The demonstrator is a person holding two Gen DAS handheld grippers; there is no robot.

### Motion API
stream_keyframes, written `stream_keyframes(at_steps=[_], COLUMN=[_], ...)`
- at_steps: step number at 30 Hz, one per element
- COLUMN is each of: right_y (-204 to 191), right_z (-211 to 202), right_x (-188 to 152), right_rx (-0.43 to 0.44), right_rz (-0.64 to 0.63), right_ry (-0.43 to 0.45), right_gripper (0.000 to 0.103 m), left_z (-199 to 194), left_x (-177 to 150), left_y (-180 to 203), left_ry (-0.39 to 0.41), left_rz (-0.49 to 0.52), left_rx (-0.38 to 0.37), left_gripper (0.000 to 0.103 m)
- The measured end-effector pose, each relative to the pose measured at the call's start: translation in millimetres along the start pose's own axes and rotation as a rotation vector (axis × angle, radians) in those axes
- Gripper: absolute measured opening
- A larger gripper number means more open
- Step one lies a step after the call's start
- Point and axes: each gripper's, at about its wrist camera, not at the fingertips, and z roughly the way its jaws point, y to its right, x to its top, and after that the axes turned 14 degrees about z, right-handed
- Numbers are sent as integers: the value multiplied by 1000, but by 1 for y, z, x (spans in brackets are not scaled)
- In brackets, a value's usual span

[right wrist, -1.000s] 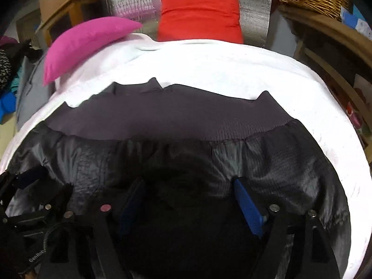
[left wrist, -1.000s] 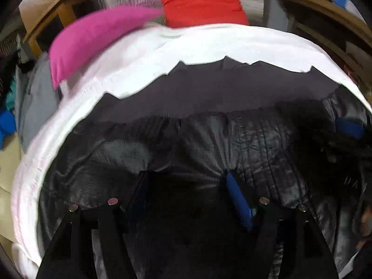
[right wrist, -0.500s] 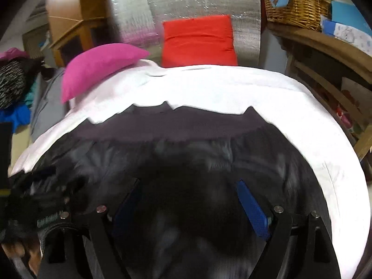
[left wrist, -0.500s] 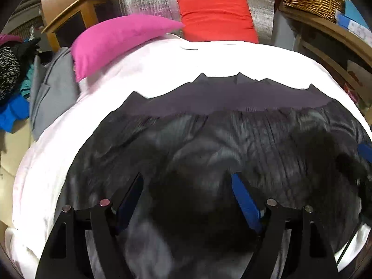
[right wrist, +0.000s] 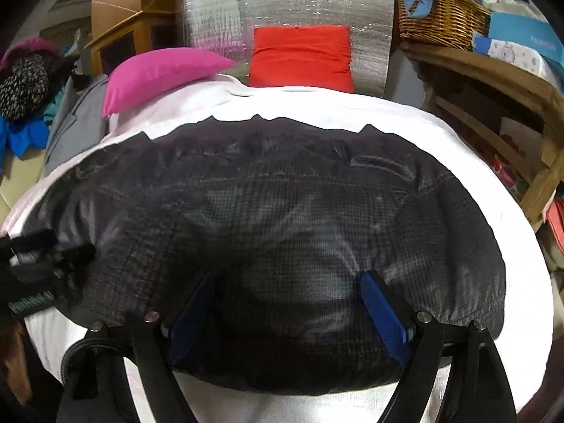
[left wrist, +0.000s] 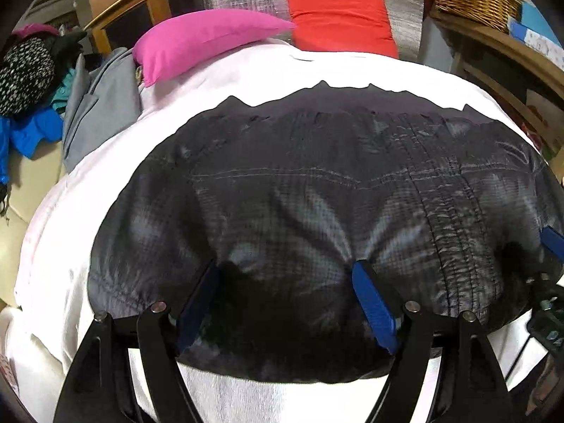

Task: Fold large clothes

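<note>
A black quilted jacket [left wrist: 317, 183] lies folded on a white sheet [left wrist: 88, 194]; its ribbed hem runs along the far edge. It also fills the right wrist view [right wrist: 282, 204]. My left gripper [left wrist: 285, 282] is open, its blue-padded fingers spread over the jacket's near edge. My right gripper [right wrist: 289, 289] is open too, its fingers astride the near fold. Fabric bulges between both pairs of fingers without being pinched. The right gripper's tip shows at the left wrist view's right edge [left wrist: 551, 243]. The left gripper shows at the right wrist view's left edge [right wrist: 31, 268].
A pink pillow [left wrist: 208, 40] and a red cushion [left wrist: 342, 21] lie at the far end before a silver foil panel [right wrist: 282, 3]. Grey and blue clothes [left wrist: 95, 105] are piled on the left. Wooden shelves [right wrist: 493, 105] and a wicker basket [right wrist: 440, 17] stand on the right.
Both grippers have pulled back toward me and risen. The jacket's upper layer now lies further over the ribbed hem, and more white sheet shows at the near edge.
</note>
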Motion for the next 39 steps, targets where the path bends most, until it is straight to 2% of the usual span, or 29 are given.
stream_keyframes(at_steps=[2,7,10,16,20,22,24,26,29,31,34,36,37,39], right_y=[2,13,13,10,34,56,78,99,100,102,104,104,108,124], right_z=[-9,0,-30,-58,-47,-32,-11,0,-6,-18,-33,-30,-21,5], right_x=[0,-2,7,-1,-1,1,1,-2,2,6,13,19,19,16], right_rx=[4,-30,23,29,-17,-58,-84,-54,-61,-36,12,26,26,3], right_rz=[10,25,64,35,53,92,146,208,200,236,258,241,244,297], right_ry=[25,-31,27,76,88,74,6,-38,-22,14,67,76,54,-51], right_gripper=[88,89,89,89,89,89,89,93,93,93,93,93,93,93], left_z=[-6,-17,-34,-57,-47,-27,-4,3,-1,-12,-22,-10,-3,13], left_x=[-3,-11,-16,-29,-35,-42,-51,-60,-64,-63,-61,-63,-65,-73], left_y=[0,-2,-5,-7,-28,-48,-61,-70,-76,-84,-98,-108,-109,-118], left_ry=[4,3,41,87,97,46,-24,-11,-13,5,56,25,1,-22], left_rz=[-7,-26,-36,-42,-64,-107,-123,-132,-142,-186,-229,-250,-254,-289], left_rx=[3,-4,-10,-3,85,116,112,96,90,73,106,123,118,46], left_gripper=[80,80,80,80,80,80,82,85,85,85,85,85,85,85])
